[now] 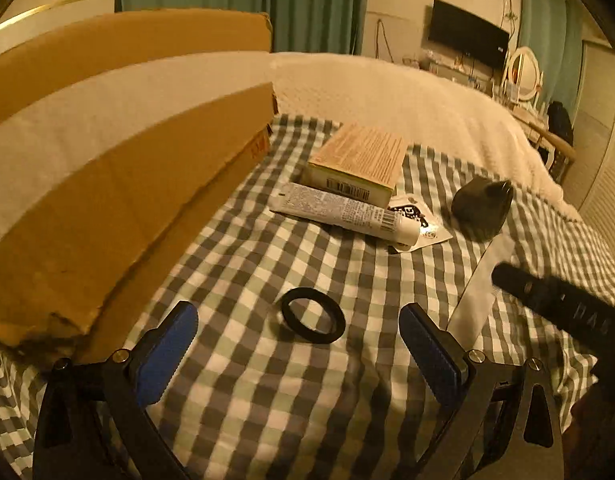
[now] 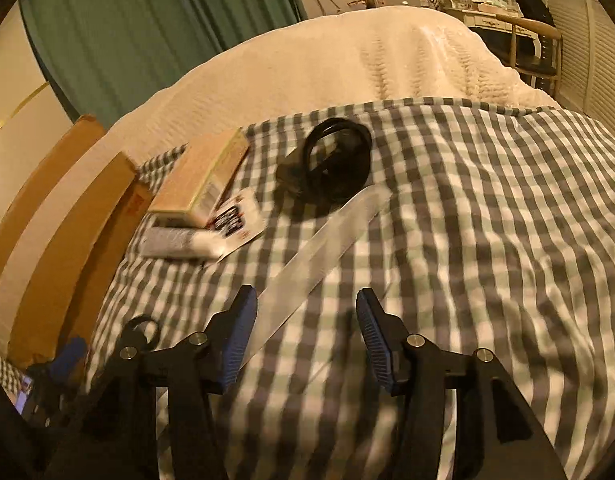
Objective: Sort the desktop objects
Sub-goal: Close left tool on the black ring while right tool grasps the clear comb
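**Two tools poised over the clutter on the bed**

The sorting looks barely started. On the checked cloth [image 1: 267, 400] spread over the bed, everything lies loose: a black ring [image 1: 312, 315], a flat box [image 1: 357, 164] resting partly on a white tube [image 1: 347, 214], a printed card [image 1: 421, 224] under the tube's cap end, a dark lump [image 1: 482, 206] farther back, and a long clear ruler [image 2: 307, 256] running diagonally. An open cardboard box [image 1: 119, 184] stands along the left edge, probably the place things go.

The left tool [image 1: 297, 354] has its jaws wide apart and empty, with the ring lying just ahead between the blue pads. The right tool [image 2: 305, 340] is also apart and empty, about half open, the near end of the ruler lying just by its left pad.

I judge this the reach-in step. Next, the left tool needs to drop over the ring and close across its rim; the ruler is thin and flat, so the right one needs a low, careful pinch on its edge.
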### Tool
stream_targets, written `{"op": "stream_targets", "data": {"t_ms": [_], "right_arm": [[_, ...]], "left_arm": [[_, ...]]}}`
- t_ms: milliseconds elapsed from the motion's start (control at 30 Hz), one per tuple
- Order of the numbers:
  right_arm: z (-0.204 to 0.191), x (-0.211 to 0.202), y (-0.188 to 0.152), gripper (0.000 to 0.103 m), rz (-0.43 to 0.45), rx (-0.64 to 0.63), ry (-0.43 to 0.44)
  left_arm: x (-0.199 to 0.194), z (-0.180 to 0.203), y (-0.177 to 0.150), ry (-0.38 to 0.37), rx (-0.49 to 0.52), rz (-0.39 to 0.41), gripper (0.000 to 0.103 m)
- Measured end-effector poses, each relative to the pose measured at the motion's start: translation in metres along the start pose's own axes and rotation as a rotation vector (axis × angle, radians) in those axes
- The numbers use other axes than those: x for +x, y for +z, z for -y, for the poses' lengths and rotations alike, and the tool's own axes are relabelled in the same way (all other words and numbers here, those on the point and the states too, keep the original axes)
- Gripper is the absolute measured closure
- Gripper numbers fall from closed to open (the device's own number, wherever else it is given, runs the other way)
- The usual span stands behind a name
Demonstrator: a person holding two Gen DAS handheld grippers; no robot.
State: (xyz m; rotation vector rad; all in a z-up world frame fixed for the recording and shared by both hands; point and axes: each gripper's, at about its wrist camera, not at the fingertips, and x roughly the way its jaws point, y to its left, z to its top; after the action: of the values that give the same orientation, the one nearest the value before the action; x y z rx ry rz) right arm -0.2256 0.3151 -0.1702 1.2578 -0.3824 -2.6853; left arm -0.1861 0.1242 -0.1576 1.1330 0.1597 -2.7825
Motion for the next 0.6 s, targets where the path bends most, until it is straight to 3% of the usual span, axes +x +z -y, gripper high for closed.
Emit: {"op": "stream_targets", "data": {"t_ms": [133,300,367,467,600], "right_arm": [[0.01,0.015,0.011,0.05,0.014,0.034,0.051],[0.009,0.023,0.011,0.05,0.001,0.049,0.075],[0.004,0.023,0.01,0.05,-0.001,0.033,0.078],[-0.006,0.025,0.008,0.049,-0.008,0.003,0.081],[-0.021,0.034,0.001,0.047,-0.015,-0.083,0.019]], "left_arm": [[0.019,-0.003,0.015,0.014,-0.002,-0.051,0.001],[0.029,-0.015,0.007,0.006,-0.014,-0.092,0.027],[0.024,-0.02,0.006,0.012,-0.014,-0.082,0.047],[0.022,-0.025,0.003,-0.002,-0.002,-0.074,0.06],[0.016,-0.032,0.001,-0.019,-0.008,-0.063,0.077]]}}
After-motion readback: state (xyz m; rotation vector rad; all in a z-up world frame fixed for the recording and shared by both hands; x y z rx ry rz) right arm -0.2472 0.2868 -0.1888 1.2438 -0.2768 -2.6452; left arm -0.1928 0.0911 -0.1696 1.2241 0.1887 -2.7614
